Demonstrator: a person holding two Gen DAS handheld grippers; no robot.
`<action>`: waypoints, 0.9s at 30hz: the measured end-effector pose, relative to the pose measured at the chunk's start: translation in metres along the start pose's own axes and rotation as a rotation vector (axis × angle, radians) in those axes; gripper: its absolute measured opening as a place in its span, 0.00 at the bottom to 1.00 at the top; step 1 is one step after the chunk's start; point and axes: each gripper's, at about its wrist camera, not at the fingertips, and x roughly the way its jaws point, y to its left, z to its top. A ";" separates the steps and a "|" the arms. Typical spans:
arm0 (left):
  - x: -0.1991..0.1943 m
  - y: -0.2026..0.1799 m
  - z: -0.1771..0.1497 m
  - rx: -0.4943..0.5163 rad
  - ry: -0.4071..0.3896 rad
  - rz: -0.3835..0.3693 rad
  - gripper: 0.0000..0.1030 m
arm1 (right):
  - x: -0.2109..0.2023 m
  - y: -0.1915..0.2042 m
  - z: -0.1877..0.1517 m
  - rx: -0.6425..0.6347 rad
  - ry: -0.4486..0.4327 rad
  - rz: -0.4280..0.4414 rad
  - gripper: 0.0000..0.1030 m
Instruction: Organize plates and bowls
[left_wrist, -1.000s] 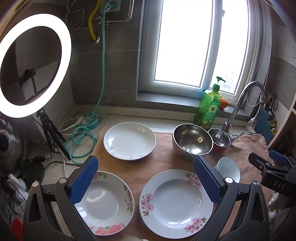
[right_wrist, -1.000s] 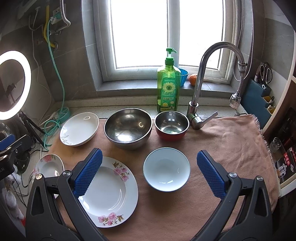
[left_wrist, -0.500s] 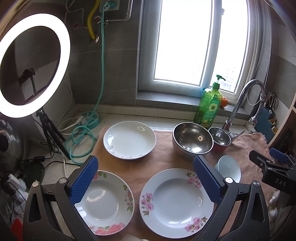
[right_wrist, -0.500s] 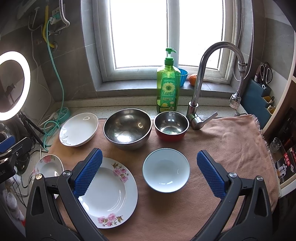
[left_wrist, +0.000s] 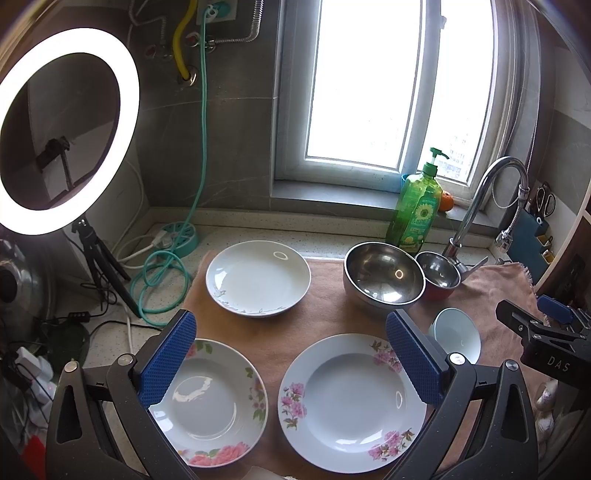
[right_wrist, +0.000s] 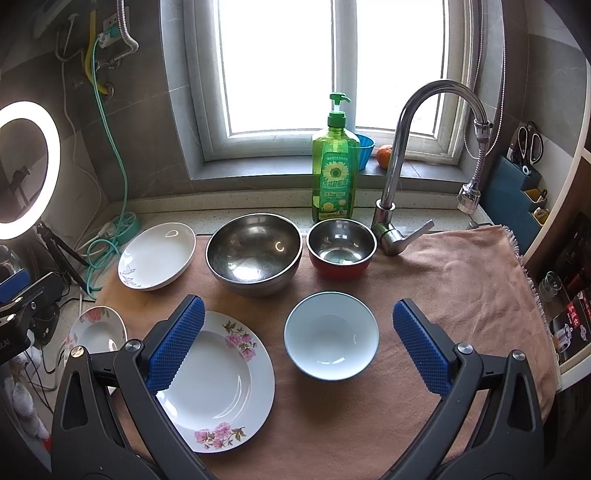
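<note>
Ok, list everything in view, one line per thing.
floral plates: 2, white with pink flowers, front of cloth
white plate: 1, grey trim, back left
steel bowl: 1, silver, back centre
red bowl: 1, steel inside, beside faucet
blue bowl: 1, pale blue, front centre
cloth: 1, tan, under dishes
soap bottle: 1, green, by sill
faucet: 1, chrome, back right
ring light: 1, lit, left
left gripper: open, over floral plates
right gripper: open, over blue bowl

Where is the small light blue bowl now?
In the right wrist view, the light blue bowl sits centrally on the towel, before the red bowl, right of the floral plate.
</note>
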 end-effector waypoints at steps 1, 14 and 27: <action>0.000 0.000 0.000 0.001 -0.001 0.001 0.99 | 0.000 0.000 0.000 0.001 0.000 0.002 1.00; -0.002 0.000 -0.001 0.000 -0.001 0.000 0.99 | 0.000 0.001 -0.001 0.000 0.002 0.003 1.00; -0.003 0.001 0.000 0.002 0.001 -0.006 0.99 | -0.001 0.002 -0.002 0.000 0.007 0.004 1.00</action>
